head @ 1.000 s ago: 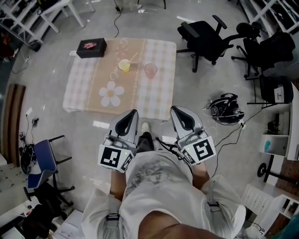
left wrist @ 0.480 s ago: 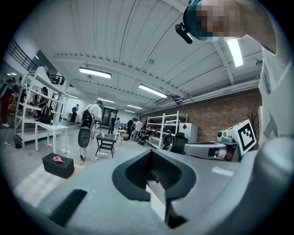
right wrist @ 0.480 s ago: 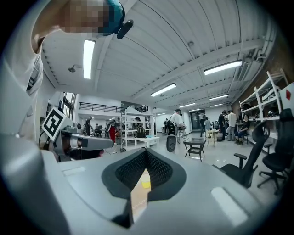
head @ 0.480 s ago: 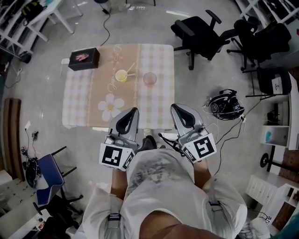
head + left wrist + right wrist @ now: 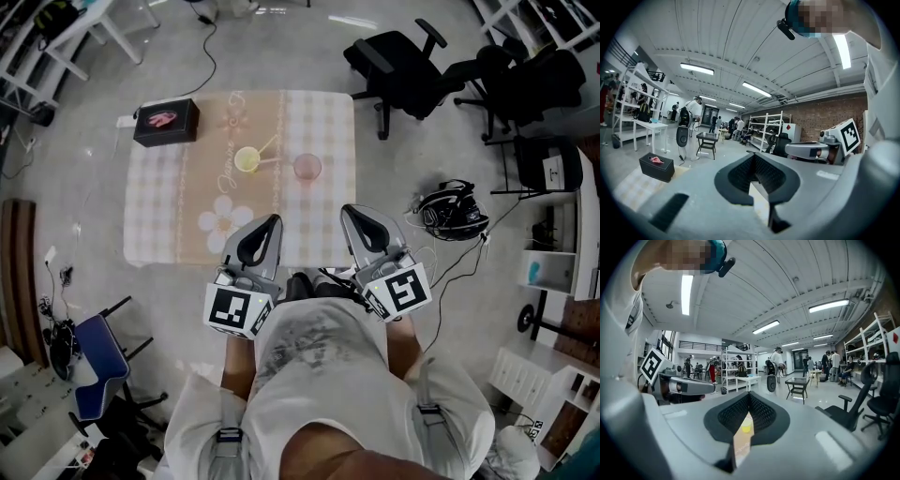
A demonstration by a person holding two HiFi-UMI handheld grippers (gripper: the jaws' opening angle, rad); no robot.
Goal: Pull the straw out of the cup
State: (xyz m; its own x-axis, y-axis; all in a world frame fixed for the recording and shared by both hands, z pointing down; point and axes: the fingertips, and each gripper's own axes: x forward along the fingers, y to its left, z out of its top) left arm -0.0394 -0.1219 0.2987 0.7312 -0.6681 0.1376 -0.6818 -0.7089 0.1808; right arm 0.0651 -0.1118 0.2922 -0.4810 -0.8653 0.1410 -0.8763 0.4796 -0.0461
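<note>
In the head view a yellow cup (image 5: 247,159) stands on a table with a checked cloth (image 5: 159,225). A straw (image 5: 266,145) leans out of the cup to the right. A pink cup (image 5: 307,167) stands just right of it. My left gripper (image 5: 270,224) and right gripper (image 5: 349,213) hover side by side over the table's near edge, well short of both cups. Both are shut and hold nothing. In the right gripper view, the yellow cup (image 5: 746,427) shows through the slit below that gripper's (image 5: 749,397) shut jaws. The left gripper (image 5: 753,155) view shows neither cup.
A black box (image 5: 166,122) sits on the table's far left corner and shows again (image 5: 656,165) in the left gripper view. Black office chairs (image 5: 403,70) stand to the right. A black headset with cables (image 5: 453,214) lies on the floor, and a blue chair (image 5: 98,342) stands at lower left.
The table has drawn nearer in the head view. Both grippers, earlier over the floor short of it, now hang over its near edge, still shut.
</note>
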